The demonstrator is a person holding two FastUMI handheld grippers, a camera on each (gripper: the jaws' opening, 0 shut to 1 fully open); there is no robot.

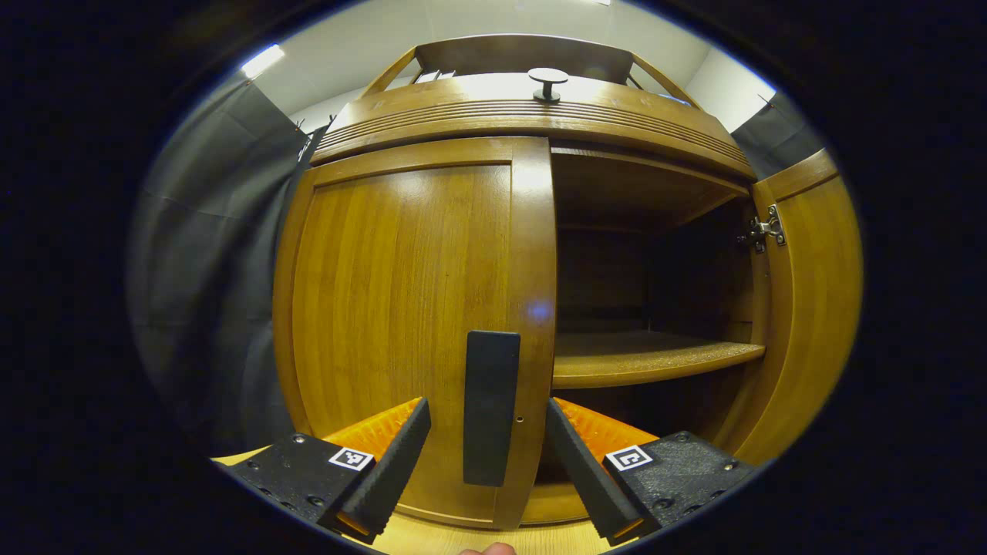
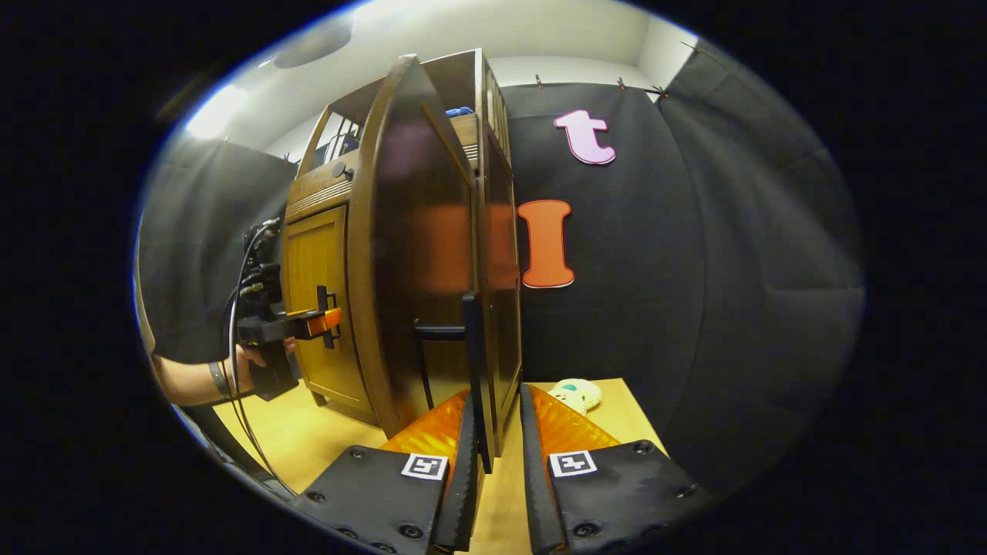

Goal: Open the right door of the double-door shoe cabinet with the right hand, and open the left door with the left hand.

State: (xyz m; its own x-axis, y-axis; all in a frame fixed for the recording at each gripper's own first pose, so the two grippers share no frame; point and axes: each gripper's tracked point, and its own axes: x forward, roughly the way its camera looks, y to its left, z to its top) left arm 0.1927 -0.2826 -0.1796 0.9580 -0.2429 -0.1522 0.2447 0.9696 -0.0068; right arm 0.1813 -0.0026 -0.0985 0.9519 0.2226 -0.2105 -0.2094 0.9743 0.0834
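Wooden shoe cabinet [image 1: 432, 308] on the tabletop [image 2: 293, 432]: left door [image 1: 401, 308] closed, right door [image 1: 810, 308] swung open, exposing a shelf [image 1: 655, 358]. A pale object [image 2: 577, 393] lies far right. Left hand-held gripper [image 1: 487, 455] spread wide around the left door's black handle [image 1: 490, 405]; right hand-held gripper [image 2: 500, 455] narrow astride the right handle [image 2: 474, 370], contact unclear.

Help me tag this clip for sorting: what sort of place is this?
Probably a staged recording booth, not a lived-in home. A wooden double-door shoe cabinet stands on a pale tabletop, black cloth hangs as walls around it, and a person's hand holds the left gripper at its left door.
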